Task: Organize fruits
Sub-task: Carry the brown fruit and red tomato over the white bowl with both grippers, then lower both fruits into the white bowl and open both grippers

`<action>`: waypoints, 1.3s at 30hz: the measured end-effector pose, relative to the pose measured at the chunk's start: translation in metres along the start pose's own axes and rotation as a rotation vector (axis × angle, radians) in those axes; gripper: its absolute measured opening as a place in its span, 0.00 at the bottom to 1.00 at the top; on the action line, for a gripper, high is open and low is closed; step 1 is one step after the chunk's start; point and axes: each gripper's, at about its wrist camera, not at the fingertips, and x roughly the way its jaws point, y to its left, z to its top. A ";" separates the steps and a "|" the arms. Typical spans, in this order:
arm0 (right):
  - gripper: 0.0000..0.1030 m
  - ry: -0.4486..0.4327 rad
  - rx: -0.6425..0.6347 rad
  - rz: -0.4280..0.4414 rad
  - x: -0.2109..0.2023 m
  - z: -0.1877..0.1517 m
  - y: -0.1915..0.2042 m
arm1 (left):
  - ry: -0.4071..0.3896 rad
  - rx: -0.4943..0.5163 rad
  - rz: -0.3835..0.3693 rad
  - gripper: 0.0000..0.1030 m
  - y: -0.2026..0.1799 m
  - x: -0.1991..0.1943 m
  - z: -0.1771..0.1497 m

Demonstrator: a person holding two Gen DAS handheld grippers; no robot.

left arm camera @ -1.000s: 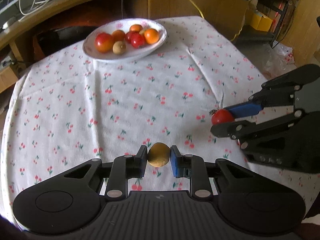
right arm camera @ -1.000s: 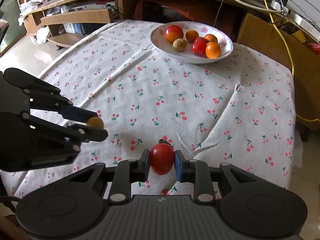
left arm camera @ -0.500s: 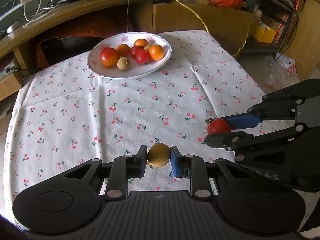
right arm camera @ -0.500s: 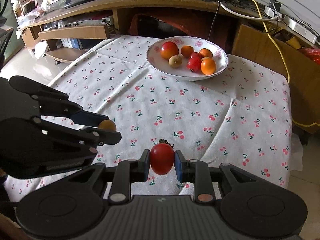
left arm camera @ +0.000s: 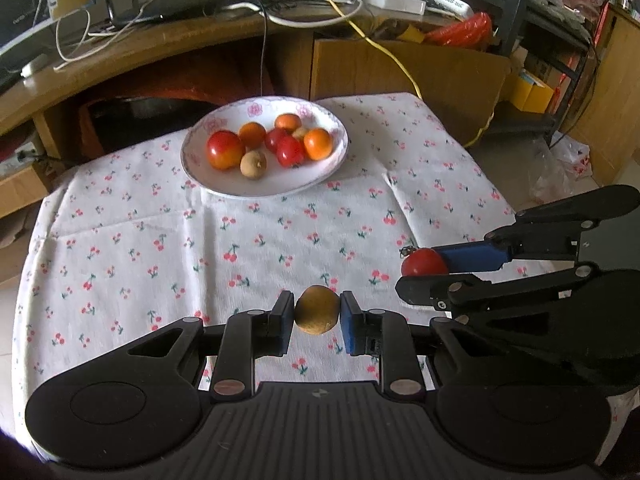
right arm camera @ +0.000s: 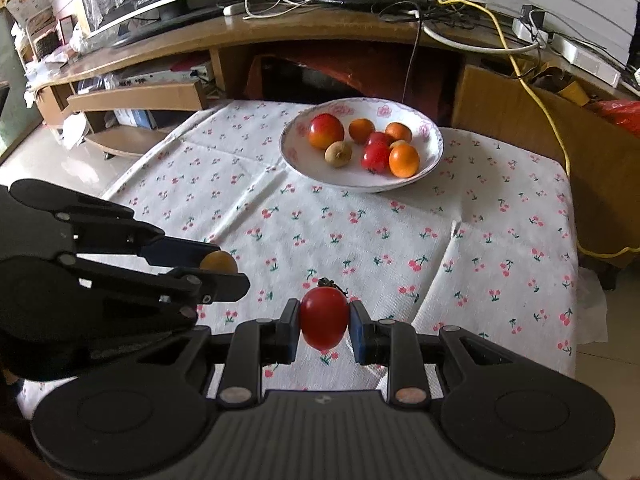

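Observation:
My left gripper (left arm camera: pixel 317 314) is shut on a small brown longan (left arm camera: pixel 317 309), held above the cherry-print cloth. My right gripper (right arm camera: pixel 324 322) is shut on a red cherry tomato (right arm camera: pixel 323 317) with its stem up. Each gripper shows in the other's view: the right one with the tomato (left arm camera: pixel 424 262) at the right, the left one with the longan (right arm camera: pixel 219 262) at the left. A white floral bowl (left arm camera: pixel 320 176) at the table's far side holds several fruits: an apple (left arm camera: pixel 225 149), oranges, tomatoes and a longan (left arm camera: pixel 253 164).
The cherry-print tablecloth (left arm camera: pixel 168 248) covers a small table whose edges drop off left, right and near. Behind it runs a wooden desk (right arm camera: pixel 320 28) with cables, a monitor and a yellow cable (right arm camera: pixel 536 92). A cardboard box (left arm camera: pixel 408 68) stands beyond the bowl.
Both grippers have risen with their fruits still held, and both views tilted up, so the bowl sits lower in the picture and more of the desk shows.

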 end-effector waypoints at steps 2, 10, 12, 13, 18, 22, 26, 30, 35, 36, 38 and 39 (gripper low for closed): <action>0.26 -0.007 0.004 -0.004 -0.001 0.003 -0.001 | -0.009 0.000 0.006 0.29 0.001 -0.001 0.005; 0.26 -0.045 0.016 -0.004 -0.005 0.022 -0.005 | -0.034 -0.013 0.018 0.29 0.008 -0.001 0.024; 0.26 -0.058 0.014 -0.018 -0.005 0.028 -0.005 | -0.042 -0.019 0.021 0.29 0.011 0.000 0.031; 0.26 -0.063 0.020 -0.019 -0.005 0.031 -0.006 | -0.046 -0.020 0.022 0.29 0.012 0.000 0.034; 0.26 -0.086 0.031 -0.030 -0.002 0.047 -0.012 | -0.064 -0.008 0.035 0.29 0.016 0.004 0.050; 0.26 -0.097 0.041 -0.037 0.005 0.059 -0.019 | -0.072 -0.002 0.045 0.29 0.019 0.012 0.063; 0.26 -0.111 0.055 -0.041 0.012 0.071 -0.028 | -0.082 0.000 0.047 0.29 0.024 0.021 0.077; 0.26 -0.123 0.064 -0.043 0.022 0.085 -0.036 | -0.084 -0.007 0.052 0.29 0.031 0.032 0.091; 0.26 -0.127 0.079 -0.034 0.038 0.098 -0.045 | -0.066 -0.030 0.055 0.29 0.041 0.048 0.102; 0.26 -0.126 0.080 -0.032 0.043 0.100 -0.047 | -0.059 -0.039 0.051 0.29 0.043 0.053 0.103; 0.26 -0.119 0.078 -0.030 0.051 0.103 -0.050 | -0.044 -0.054 0.042 0.29 0.047 0.060 0.104; 0.26 -0.115 0.075 -0.029 0.054 0.104 -0.051 | -0.037 -0.061 0.038 0.29 0.049 0.064 0.105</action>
